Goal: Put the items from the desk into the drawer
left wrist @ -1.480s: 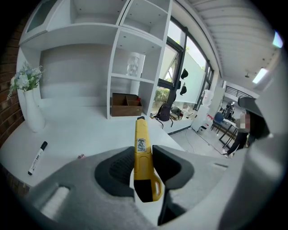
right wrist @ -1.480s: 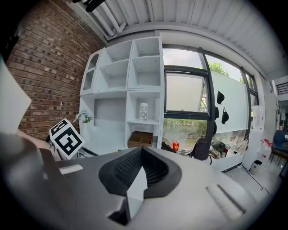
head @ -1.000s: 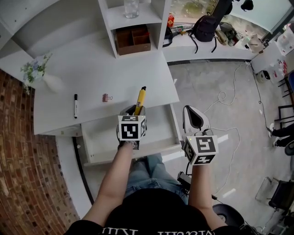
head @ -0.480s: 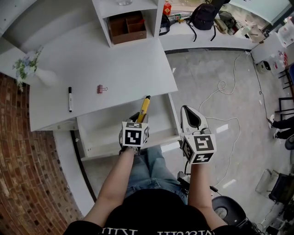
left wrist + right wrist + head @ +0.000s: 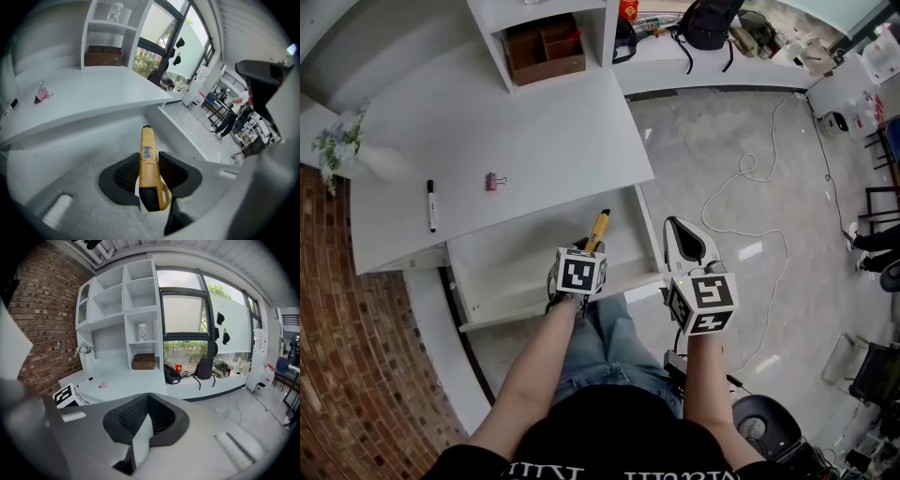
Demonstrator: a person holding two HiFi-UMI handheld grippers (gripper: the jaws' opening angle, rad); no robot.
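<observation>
Table (image 5: 534, 131) had marker (image 5: 430, 205) and clip (image 5: 491, 181) left; left gripper (image 5: 149, 174) clamped yellow cutter (image 5: 147, 147) over drawer (image 5: 520, 267), right gripper (image 5: 142, 425) was closed, empty

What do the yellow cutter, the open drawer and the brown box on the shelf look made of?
Yellow cutter: moulded plastic with a slight sheen, a black end piece and a small sticker on top.
Drawer: white-coated board, probably laminate; flat matt faces with sharp edges.
Brown box: likely wood or wood-look board; matt brown with inner dividers, too small to see grain.
</observation>
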